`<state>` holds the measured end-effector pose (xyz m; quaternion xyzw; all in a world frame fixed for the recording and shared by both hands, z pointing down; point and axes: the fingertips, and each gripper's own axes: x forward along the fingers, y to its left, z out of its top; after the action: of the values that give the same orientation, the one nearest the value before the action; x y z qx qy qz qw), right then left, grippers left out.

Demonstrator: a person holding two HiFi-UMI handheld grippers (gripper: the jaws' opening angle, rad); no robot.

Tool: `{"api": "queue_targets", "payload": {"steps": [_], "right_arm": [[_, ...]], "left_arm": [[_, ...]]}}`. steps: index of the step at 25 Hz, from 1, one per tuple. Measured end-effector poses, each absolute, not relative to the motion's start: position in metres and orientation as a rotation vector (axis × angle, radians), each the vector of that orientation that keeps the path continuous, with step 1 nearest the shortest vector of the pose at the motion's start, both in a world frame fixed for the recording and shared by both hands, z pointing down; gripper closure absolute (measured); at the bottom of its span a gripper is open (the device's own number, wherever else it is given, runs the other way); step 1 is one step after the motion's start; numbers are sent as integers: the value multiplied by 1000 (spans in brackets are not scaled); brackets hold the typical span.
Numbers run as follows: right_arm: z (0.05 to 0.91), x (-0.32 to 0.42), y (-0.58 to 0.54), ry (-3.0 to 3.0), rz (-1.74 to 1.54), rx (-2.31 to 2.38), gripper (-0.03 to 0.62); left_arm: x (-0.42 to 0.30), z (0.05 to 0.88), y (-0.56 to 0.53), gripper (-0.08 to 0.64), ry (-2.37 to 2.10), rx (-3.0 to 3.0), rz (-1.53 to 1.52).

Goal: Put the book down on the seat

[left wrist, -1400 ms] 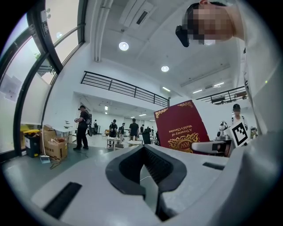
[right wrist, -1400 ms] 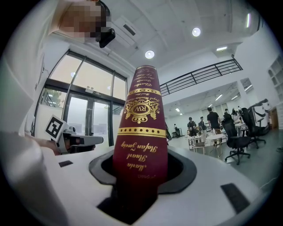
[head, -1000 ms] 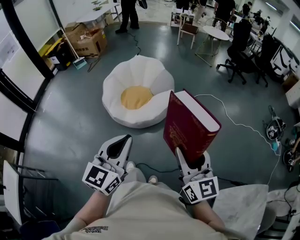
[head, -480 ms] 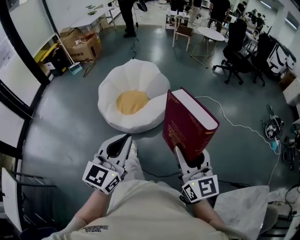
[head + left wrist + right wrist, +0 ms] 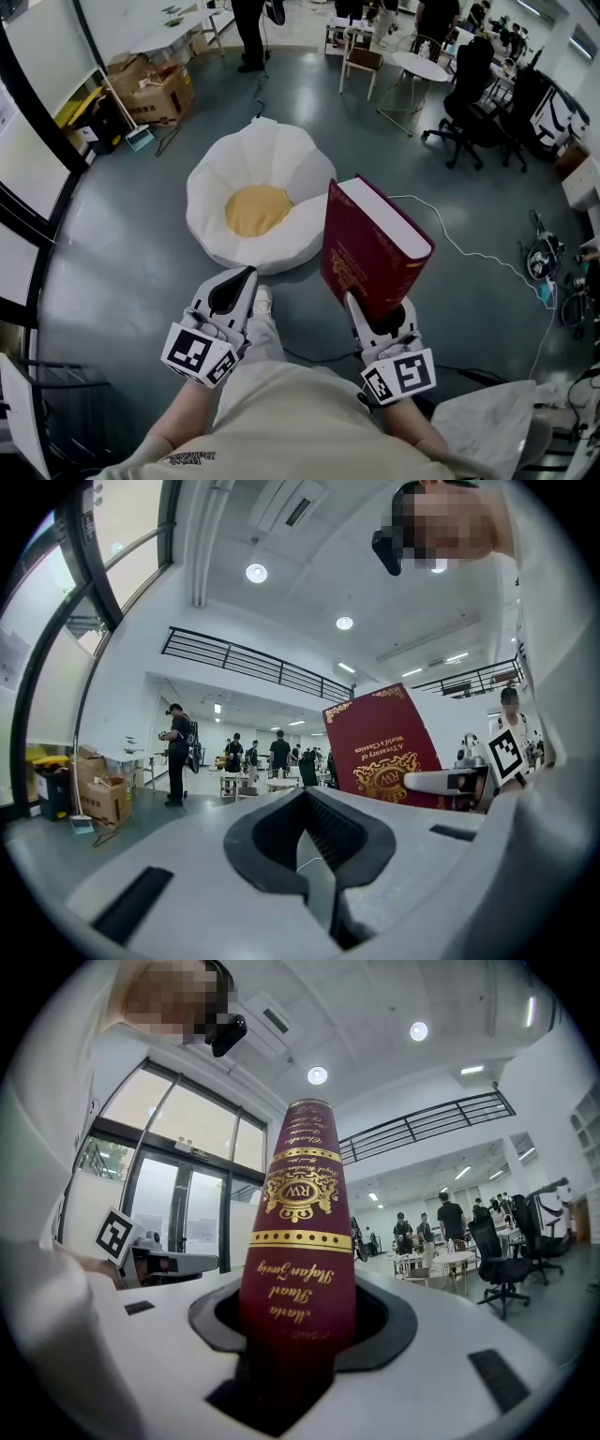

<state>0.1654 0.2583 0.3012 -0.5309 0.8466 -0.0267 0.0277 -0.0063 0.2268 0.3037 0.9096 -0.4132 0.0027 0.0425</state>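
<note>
Book: the red hardback book (image 5: 375, 248) stands upright in the air, its lower end in the right gripper (image 5: 378, 317), its spine turned back toward the person. It is not on the seat.
Right jaws: clamped on the bottom of the spine. They stand wide because the book is thick, with no slack visible on either side.
Left jaws: the left gripper (image 5: 231, 289) has its jaws together, with nothing between them. It is carried beside the book and does not touch it.
Seat: the white petal-shaped seat (image 5: 281, 155) with a yellow cushion (image 5: 253, 208) at its centre rests on the open floor (image 5: 122, 253), well apart from the tables and chairs along the floor's far edge.
Change: over the last second the seat has drifted lower and leftward in the head view. A shoe (image 5: 262, 300) has come forward just beside the left gripper. The book's tilt and both grippers' positions against the body are unchanged.
Reading: the person appears to be walking toward the seat. The grip has held steady throughout the carry.
Task status: in the approach stage; lowering and release have not begun.
Next requirement: in my judgement, close the remaining gap, then tip the book flat over the yellow cushion before the jaws part.
Risk: released on end, so tall a book would likely topple off the soft rim.
</note>
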Motion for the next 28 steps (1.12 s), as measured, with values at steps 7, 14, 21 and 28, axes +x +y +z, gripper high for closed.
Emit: {"api": "queue_targets", "payload": {"steps": [7, 14, 21, 28], "right_arm": [[301, 150, 184, 2609, -127, -1671, 385], [296, 123, 109, 2601, -155, -1710, 385], [275, 73, 8, 2602, -159, -1723, 385], [275, 46, -43, 2606, -110, -1713, 385]], "left_arm": [[-14, 309, 152, 555, -1197, 2768, 41], [-41, 301, 69, 555, -1167, 2775, 24], [-91, 282, -29, 555, -1159, 2807, 19], [-111, 282, -75, 555, -1149, 2835, -6]]}}
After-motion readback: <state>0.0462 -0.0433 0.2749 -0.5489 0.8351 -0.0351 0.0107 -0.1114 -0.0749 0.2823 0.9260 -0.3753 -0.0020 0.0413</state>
